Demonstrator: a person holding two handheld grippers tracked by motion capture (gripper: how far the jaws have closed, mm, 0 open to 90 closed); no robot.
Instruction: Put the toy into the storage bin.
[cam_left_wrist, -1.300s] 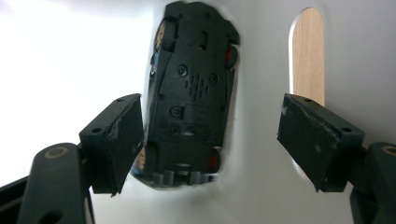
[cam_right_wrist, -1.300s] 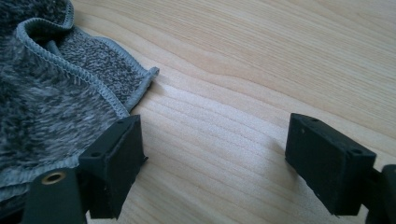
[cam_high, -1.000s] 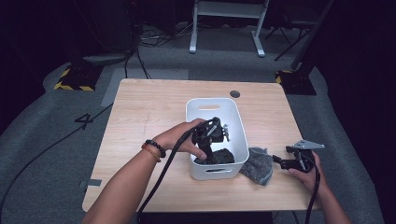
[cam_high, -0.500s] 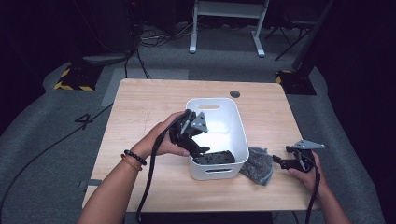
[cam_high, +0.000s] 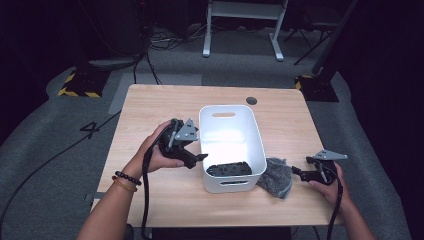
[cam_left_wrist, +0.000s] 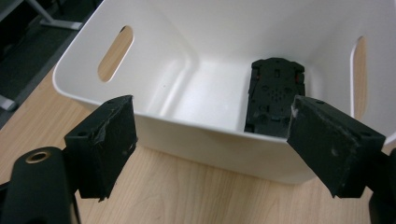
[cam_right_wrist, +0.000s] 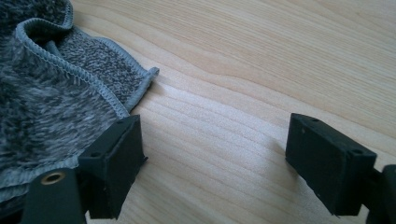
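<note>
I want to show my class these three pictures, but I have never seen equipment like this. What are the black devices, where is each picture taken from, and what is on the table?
A person sits at a wooden table, holding a hand-operated gripper in each hand. The high view looks down from above: the left gripper is beside a white bin, the right gripper near a grey cloth. The other two pictures come from small cameras riding on the grippers, looking along their black fingers. In the left gripper view a black toy car lies inside the bin. The left fingers have just been opening, with nothing between them. The right gripper is open too, its fingers resting by the cloth's edge. Neither holds anything.
</note>
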